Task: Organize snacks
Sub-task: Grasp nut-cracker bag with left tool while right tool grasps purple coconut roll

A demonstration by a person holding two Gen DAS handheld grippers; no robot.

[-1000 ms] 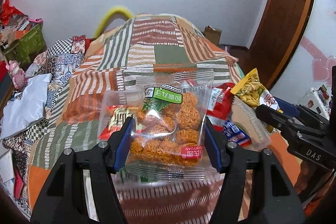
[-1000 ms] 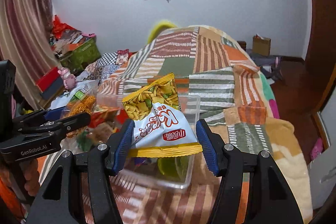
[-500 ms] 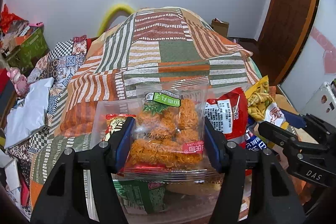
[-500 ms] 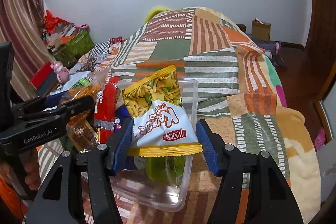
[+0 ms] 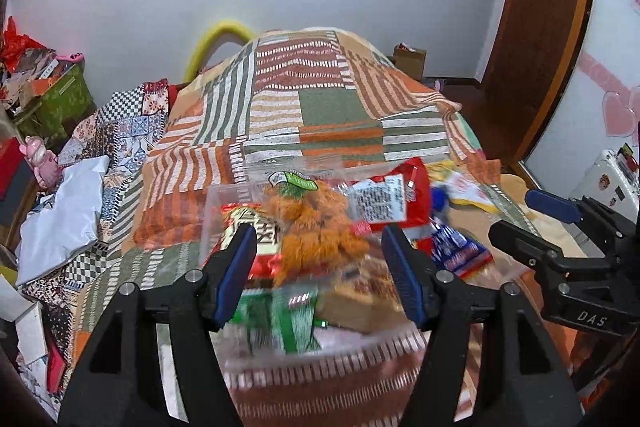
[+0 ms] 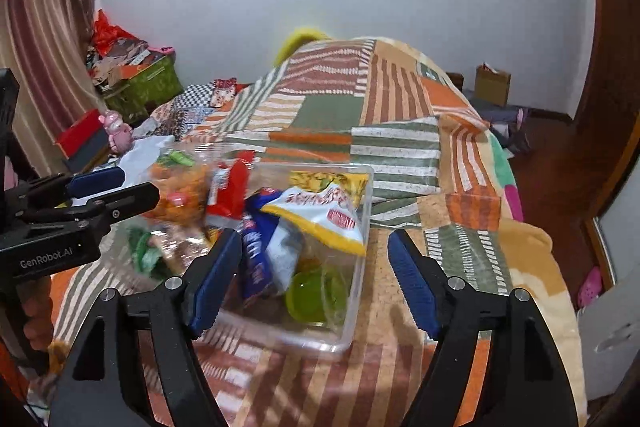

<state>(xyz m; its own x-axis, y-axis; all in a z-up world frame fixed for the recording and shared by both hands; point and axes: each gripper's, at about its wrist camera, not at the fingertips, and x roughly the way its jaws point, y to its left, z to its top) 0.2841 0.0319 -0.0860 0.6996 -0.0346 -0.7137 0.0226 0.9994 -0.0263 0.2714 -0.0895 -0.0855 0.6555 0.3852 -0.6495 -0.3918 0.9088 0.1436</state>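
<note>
1. The left gripper (image 5: 318,275) has its jaws opening, pads clear of the bag of orange noodle balls (image 5: 316,227), which lies between them at 12 o'clock, inside the clear plastic bin (image 6: 362,227).
2. The right gripper (image 6: 314,275) is opening too; the white-and-yellow snack bag (image 6: 320,215) has dropped free at 12 o'clock.
3. These packets look light, crinkly, slippery and crushable; I would pinch a sealed edge, not the belly.
4. The bin, on the striped blanket (image 6: 400,147), also holds a red packet (image 5: 394,195), a blue packet (image 6: 256,259) and a green jelly cup (image 6: 316,293).
</note>
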